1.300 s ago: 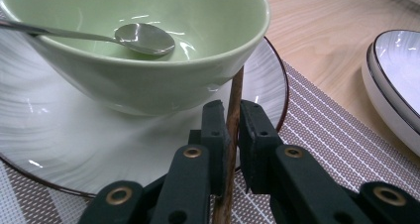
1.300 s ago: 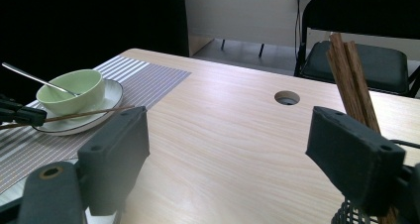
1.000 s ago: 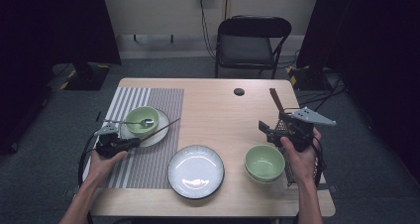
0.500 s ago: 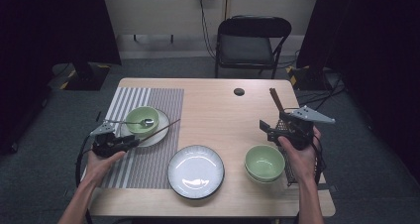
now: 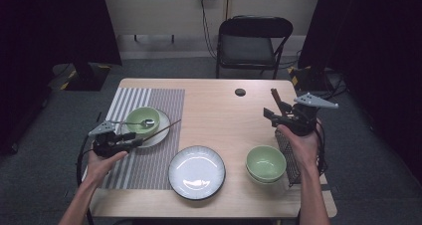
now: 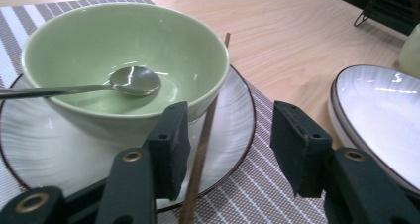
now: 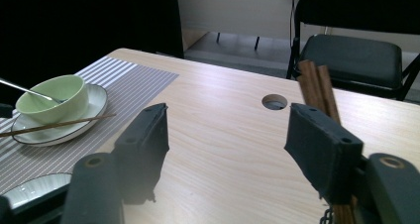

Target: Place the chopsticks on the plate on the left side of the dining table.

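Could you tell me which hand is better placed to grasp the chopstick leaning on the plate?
Left: the left tongs, whose jaws have just been opening, straddle the chopstick on the plate without gripping it.

No readable text, no labels, no brands — nothing legible anywhere

Your wooden table [image 5: 219, 110] carries a striped placemat [image 5: 149, 160] at the left, a white plate [image 5: 196, 172] near the front, and green bowls [image 5: 266, 164] right.
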The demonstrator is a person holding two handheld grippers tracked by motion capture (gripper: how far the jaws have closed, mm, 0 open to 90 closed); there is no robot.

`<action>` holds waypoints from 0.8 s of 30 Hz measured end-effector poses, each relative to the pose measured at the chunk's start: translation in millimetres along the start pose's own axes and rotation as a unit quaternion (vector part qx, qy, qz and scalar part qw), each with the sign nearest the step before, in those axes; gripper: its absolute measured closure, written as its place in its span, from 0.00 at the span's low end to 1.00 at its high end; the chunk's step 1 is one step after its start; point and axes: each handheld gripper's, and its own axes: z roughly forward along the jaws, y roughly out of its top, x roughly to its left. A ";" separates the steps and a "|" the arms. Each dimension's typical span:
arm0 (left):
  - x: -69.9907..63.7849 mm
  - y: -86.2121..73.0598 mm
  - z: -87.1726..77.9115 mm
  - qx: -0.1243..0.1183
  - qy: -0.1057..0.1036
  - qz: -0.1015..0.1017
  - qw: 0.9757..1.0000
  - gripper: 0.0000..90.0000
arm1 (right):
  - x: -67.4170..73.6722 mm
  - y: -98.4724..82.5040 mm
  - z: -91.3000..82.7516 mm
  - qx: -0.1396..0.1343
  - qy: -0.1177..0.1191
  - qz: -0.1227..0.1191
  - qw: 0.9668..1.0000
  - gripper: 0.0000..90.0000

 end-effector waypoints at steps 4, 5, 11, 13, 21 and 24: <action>-3.7 1.1 1.9 0.004 -0.003 0.002 1.000 0.50 | -8.7 6.2 5.6 0.008 -0.003 0.005 1.000 0.41; -4.7 1.1 3.3 0.004 -0.004 0.002 1.000 0.50 | -11.0 7.2 7.4 0.010 -0.004 0.007 1.000 0.43; -9.1 1.9 8.2 0.012 -0.011 0.007 1.000 0.47 | -20.3 12.1 17.2 0.012 -0.009 0.016 1.000 0.47; -10.2 2.0 8.4 0.014 -0.008 0.008 1.000 0.46 | -22.3 14.4 19.8 0.013 -0.008 0.020 1.000 0.49; -9.6 0.8 8.3 0.017 -0.002 0.010 1.000 0.45 | -33.3 17.5 29.6 0.026 -0.018 0.026 0.999 0.63; -9.3 0.5 9.0 0.020 -0.001 0.013 1.000 0.45 | -35.7 16.8 30.8 0.025 -0.025 0.029 0.999 0.66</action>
